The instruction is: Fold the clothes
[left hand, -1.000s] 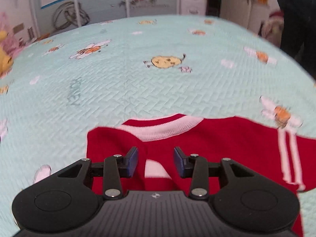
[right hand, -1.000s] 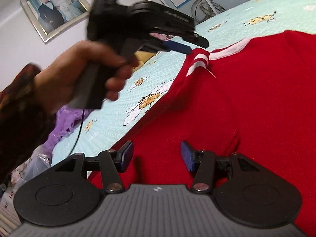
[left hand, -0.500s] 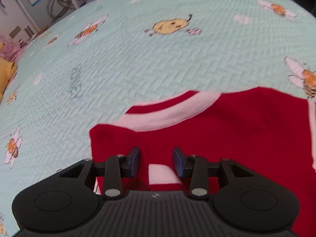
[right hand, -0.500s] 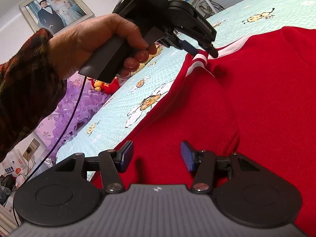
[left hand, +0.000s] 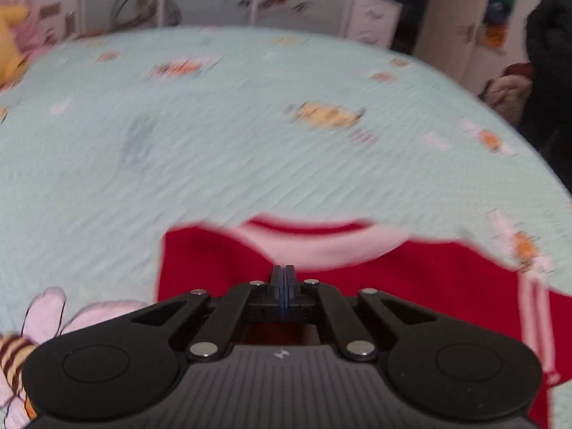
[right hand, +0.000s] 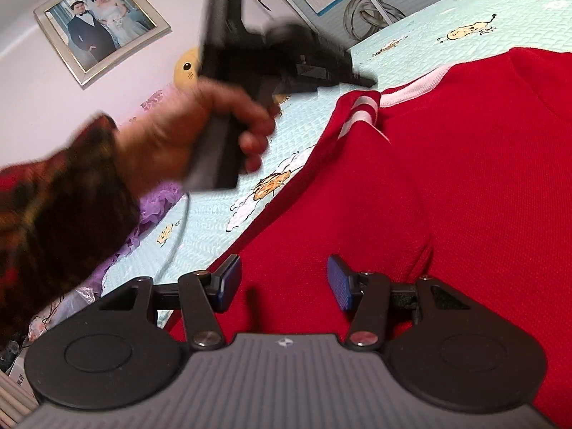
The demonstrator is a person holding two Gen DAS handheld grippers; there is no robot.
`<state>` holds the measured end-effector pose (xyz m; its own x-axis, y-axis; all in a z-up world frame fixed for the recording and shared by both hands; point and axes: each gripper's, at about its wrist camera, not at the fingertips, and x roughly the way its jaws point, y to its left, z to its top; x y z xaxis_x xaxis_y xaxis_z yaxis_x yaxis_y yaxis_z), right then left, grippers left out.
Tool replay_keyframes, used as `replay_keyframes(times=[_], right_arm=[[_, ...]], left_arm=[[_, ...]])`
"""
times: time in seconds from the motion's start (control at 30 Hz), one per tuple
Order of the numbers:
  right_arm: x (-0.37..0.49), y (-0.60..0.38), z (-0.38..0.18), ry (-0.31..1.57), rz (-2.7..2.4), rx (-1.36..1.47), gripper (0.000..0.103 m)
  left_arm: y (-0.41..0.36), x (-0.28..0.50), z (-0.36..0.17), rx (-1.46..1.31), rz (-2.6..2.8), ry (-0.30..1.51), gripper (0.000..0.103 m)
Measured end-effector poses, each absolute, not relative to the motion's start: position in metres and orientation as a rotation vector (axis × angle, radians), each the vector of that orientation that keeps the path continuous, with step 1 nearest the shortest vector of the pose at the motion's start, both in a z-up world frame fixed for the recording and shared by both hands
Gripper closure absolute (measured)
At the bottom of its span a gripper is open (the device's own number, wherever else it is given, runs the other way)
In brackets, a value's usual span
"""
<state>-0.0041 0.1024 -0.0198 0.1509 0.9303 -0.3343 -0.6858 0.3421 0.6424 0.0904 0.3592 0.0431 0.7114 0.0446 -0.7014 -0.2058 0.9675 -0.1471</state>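
Red shirt [right hand: 482,196] is lying on the bed [left hand: 250,164]; left gripper [left hand: 284,277] is pinching shut, seemingly on its sleeve, right gripper [right hand: 282,280] is gaping empty, needing a hem grip next.

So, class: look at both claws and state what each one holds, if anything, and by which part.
The left claw is shut on the red shirt, gripping near its white collar. The right claw is open over the shirt, holding nothing.

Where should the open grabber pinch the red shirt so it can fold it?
Probably the near side edge of the red shirt, which runs right in front of the open right gripper. Come in low from the bedspread side, so one finger slides under the flat cloth. The left gripper looks shut near the collar.
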Motion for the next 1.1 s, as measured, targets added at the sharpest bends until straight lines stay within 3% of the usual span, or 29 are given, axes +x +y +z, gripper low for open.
replay_keyframes(times=[0.23,0.3,0.4,0.47,0.5,0.67,0.87,1.1], right_arm=[[-0.002,0.102,-0.02,0.783,1.204,0.393,0.049],[-0.003,0.102,-0.02,0.781,1.203,0.391,0.049],[-0.003,0.102,-0.018,0.779,1.201,0.389,0.049],[-0.004,0.102,-0.018,0.777,1.2,0.388,0.049],[-0.003,0.101,-0.017,0.776,1.201,0.391,0.049],[0.011,0.081,-0.021,0.774,1.224,0.574,0.048],[0.036,0.049,-0.035,0.776,1.208,0.919,0.048],[0.048,0.039,-0.052,0.783,1.134,1.094,0.048]], left_arm=[[0.38,0.069,0.051,-0.435,0.101,0.605,0.103],[0.378,0.066,0.059,-0.46,0.085,0.618,0.098],[0.36,0.068,0.065,-0.409,0.069,0.696,0.087],[0.344,0.064,0.067,-0.322,0.113,0.739,0.067],[0.342,0.058,0.067,-0.324,0.121,0.722,0.065],[0.365,0.012,0.05,-0.611,0.108,0.493,0.064],[0.399,0.019,0.001,-0.968,-0.015,0.429,0.068],[0.408,0.033,-0.011,-1.079,-0.073,0.338,0.067]])
